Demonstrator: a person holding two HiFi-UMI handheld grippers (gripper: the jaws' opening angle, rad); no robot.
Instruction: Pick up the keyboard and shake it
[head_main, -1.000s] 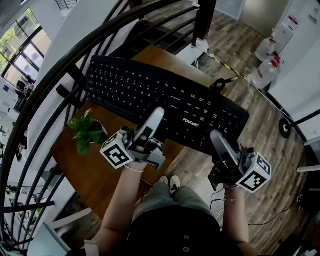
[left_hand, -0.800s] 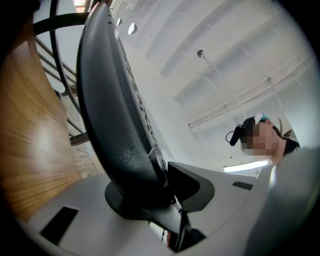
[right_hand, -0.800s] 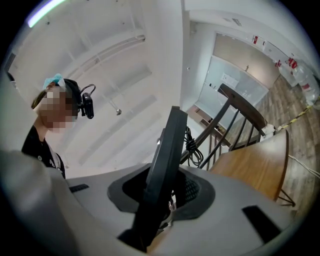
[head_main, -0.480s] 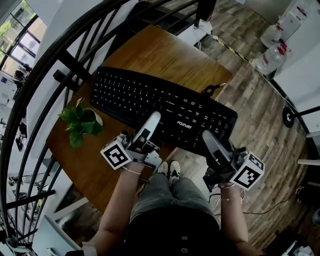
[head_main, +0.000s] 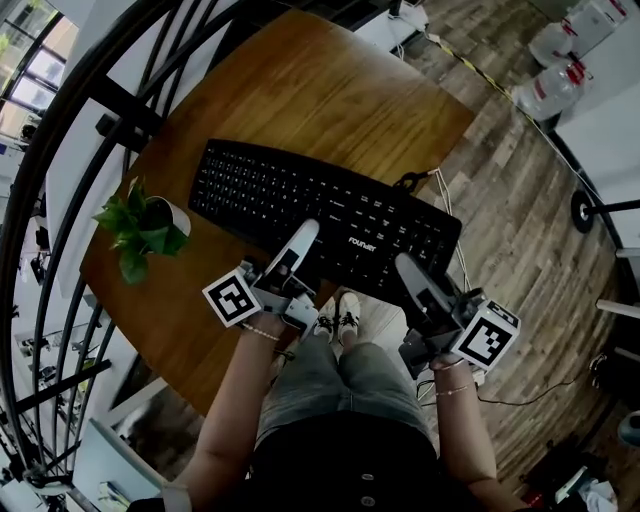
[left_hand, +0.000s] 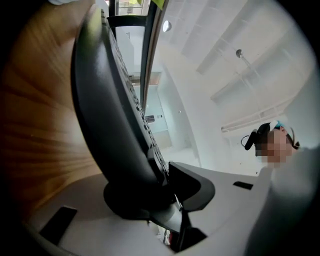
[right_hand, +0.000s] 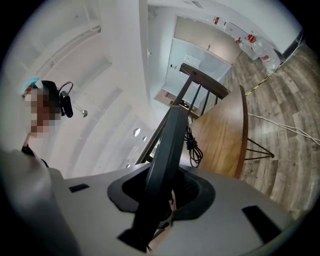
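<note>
Wooden bench (head_main: 310, 90) fills the upper centre of the head view, its rounded edge curving down the left of the frame. A small leafy plant in a white pot (head_main: 143, 226) stands on it near that left edge. The bench stands on a plank floor (head_main: 510, 190), where large water bottles (head_main: 558, 86) sit at upper right

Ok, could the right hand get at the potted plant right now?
Probably not: the right claw is shut on the keyboard's near edge, and the potted plant stands on the table past the keyboard's opposite end.
</note>
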